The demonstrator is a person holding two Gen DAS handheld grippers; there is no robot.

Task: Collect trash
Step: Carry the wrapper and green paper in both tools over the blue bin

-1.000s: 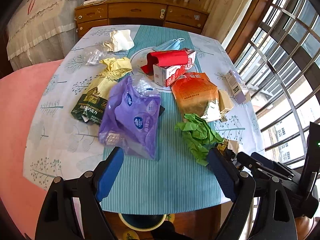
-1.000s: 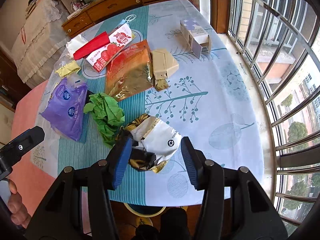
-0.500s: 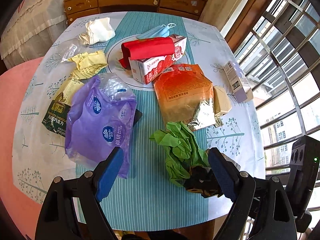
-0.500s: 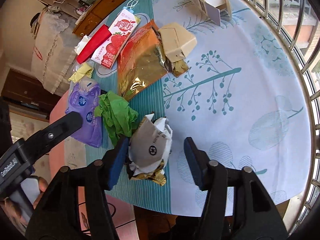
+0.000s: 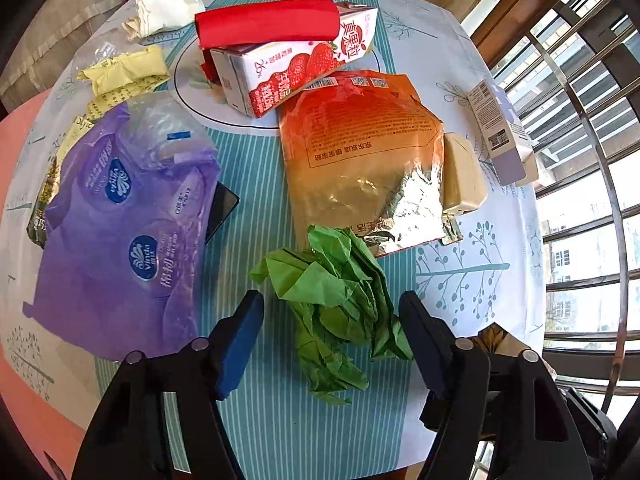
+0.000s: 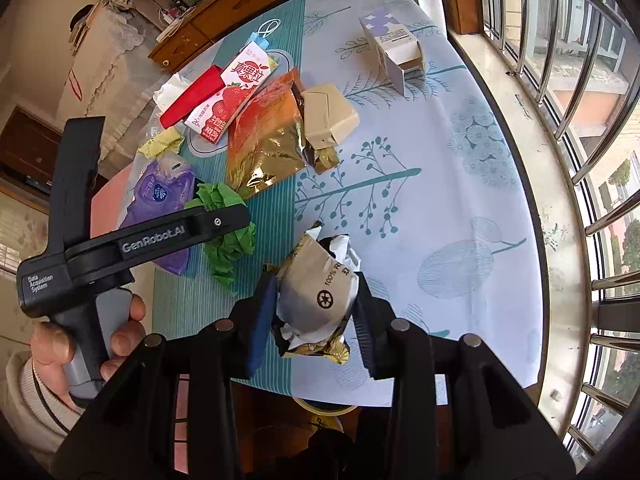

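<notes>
one crumpled white-and-gold wrapper (image 6: 318, 300) sits clenched between the right gripper (image 6: 316, 312) pads at the near table edge. the left gripper (image 5: 332, 336) gapes wide around one crinkled green paper wad (image 5: 336, 300). beyond lie one glossy purple plastic bag (image 5: 120, 236), one foil orange pouch (image 5: 360, 152), one boxy strawberry carton (image 5: 296, 68) on the cloth-covered table (image 6: 460, 184).
</notes>
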